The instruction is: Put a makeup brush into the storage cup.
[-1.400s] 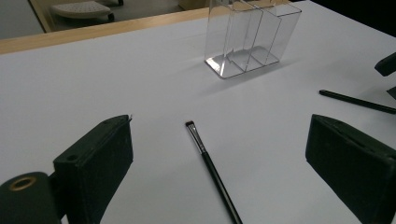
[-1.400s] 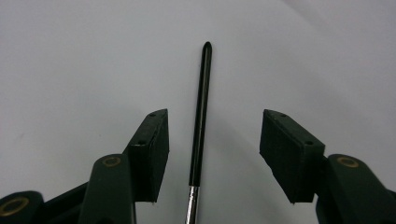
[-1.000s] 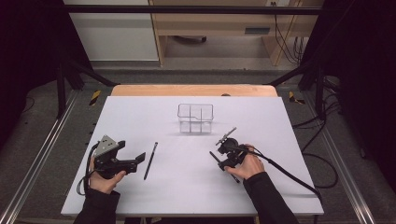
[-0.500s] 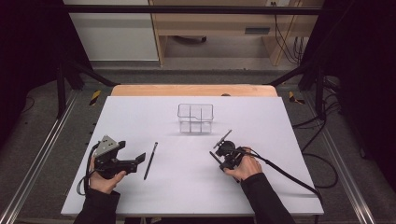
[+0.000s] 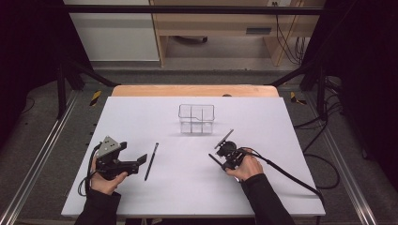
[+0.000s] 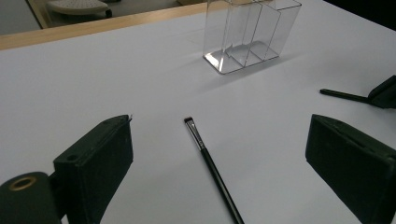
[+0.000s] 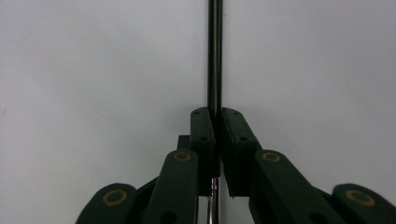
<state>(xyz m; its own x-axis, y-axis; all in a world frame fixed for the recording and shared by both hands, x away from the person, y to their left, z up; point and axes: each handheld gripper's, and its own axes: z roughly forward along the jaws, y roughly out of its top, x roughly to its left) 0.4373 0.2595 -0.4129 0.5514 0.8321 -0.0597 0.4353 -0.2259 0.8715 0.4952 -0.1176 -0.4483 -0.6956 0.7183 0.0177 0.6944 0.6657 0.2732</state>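
Observation:
My right gripper (image 5: 220,157) (image 7: 215,114) lies low over the white table (image 5: 281,187), right of centre. Its jaws have just been closing and are now shut on a thin black brush handle (image 7: 214,56), which runs straight out past the tips (image 5: 214,161). The left gripper view shows that handle (image 6: 343,95) sticking out level above the table. My left gripper (image 5: 141,161) (image 6: 219,125) rests at the left with its jaws wide open. A second black brush (image 5: 151,161) (image 6: 210,163) lies flat on the table between and just ahead of them, untouched.
A clear plastic organiser (image 5: 196,117) (image 6: 250,37) with several upright compartments stands at the table's middle, beyond both grippers. A wooden strip (image 5: 195,90) borders the far edge. A cable (image 5: 286,176) trails from my right gripper toward the right front corner.
The right gripper's jaws have drawn together onto the thin brush handle. Both hands have kept their places, and the brush by the left gripper has not moved.

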